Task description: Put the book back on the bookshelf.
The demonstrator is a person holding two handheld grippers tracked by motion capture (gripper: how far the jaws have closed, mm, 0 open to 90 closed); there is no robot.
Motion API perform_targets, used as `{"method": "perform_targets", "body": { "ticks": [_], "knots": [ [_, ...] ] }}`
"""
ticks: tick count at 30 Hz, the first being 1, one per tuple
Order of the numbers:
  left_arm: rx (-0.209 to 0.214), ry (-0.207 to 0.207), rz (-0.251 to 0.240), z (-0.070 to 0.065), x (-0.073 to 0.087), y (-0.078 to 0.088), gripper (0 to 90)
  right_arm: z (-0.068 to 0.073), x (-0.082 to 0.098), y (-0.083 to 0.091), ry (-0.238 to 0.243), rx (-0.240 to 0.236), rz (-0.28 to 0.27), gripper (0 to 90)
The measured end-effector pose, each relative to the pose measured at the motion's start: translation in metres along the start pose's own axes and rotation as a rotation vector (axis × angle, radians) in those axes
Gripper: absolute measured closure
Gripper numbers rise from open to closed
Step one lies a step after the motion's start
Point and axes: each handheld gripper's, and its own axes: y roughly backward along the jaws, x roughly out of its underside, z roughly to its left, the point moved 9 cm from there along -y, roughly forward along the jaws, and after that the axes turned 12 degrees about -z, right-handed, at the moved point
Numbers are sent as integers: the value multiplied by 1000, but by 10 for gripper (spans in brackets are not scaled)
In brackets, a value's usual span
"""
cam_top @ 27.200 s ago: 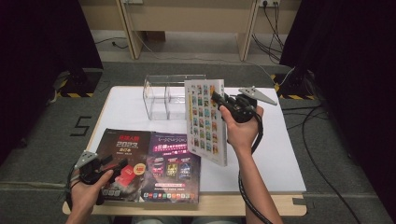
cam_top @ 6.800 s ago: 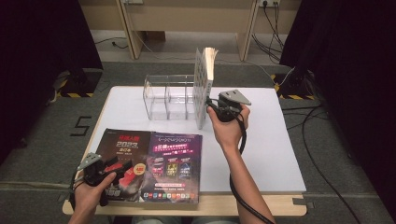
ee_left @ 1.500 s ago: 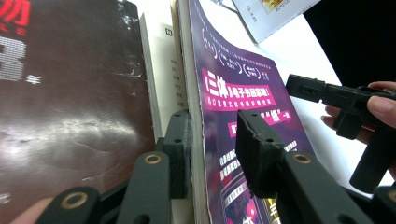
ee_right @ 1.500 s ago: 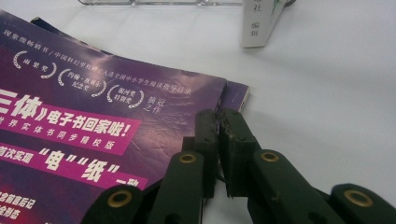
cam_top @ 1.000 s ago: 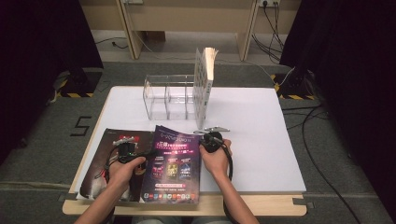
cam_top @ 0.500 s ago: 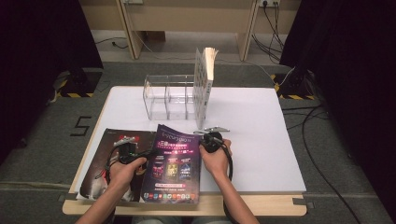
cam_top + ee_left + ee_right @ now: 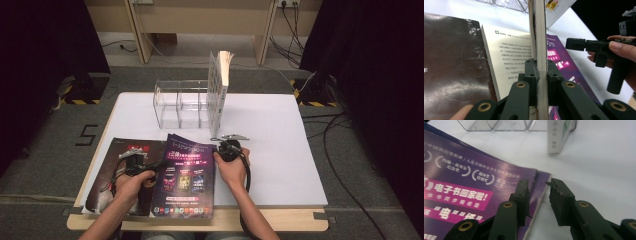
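A purple-covered book (image 7: 185,175) lies at the table's front, its left edge lifted off the dark book (image 7: 107,175) under it. My left gripper (image 7: 150,167) is shut on that lifted edge; in the left gripper view both pads (image 7: 532,72) press the page block (image 7: 541,37). My right gripper (image 7: 220,149) sits at the book's far right corner. Its jaws have just been opening and now stand apart, with the corner of the cover (image 7: 461,170) between them and neither fingertip of the right gripper (image 7: 539,186) pressing on it.
A clear acrylic holder (image 7: 175,105) stands at the back of the white table (image 7: 280,140). An illustrated book (image 7: 220,85) stands upright in its right end. The table's right half is bare.
Since several seconds ago my right hand has left the upright book and come down to the purple book, and my left gripper has lifted that book's left edge. In the last second hardly anything shifted.
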Motion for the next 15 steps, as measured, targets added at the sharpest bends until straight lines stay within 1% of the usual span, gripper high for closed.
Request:
{"method": "perform_targets", "body": {
  "ticks": [1, 2, 5, 10, 15],
  "knots": [
    [3, -2, -2, 0, 0, 0, 821, 2, -2, -1, 0, -8, -2, 659],
    [7, -5, -4, -1, -1, 0, 822, 4, -3, -2, 12, -13, -4, 653],
    [32, -11, -20, -5, -3, 2, 822, 7, -6, -6, 11, -25, 3, 630],
    [59, -25, -36, -9, -5, 4, 822, 7, -3, -12, -10, -42, 26, 608],
    [88, -27, -53, -11, -5, 6, 823, 9, -3, -14, -26, -58, 29, 595]
  ]
}}
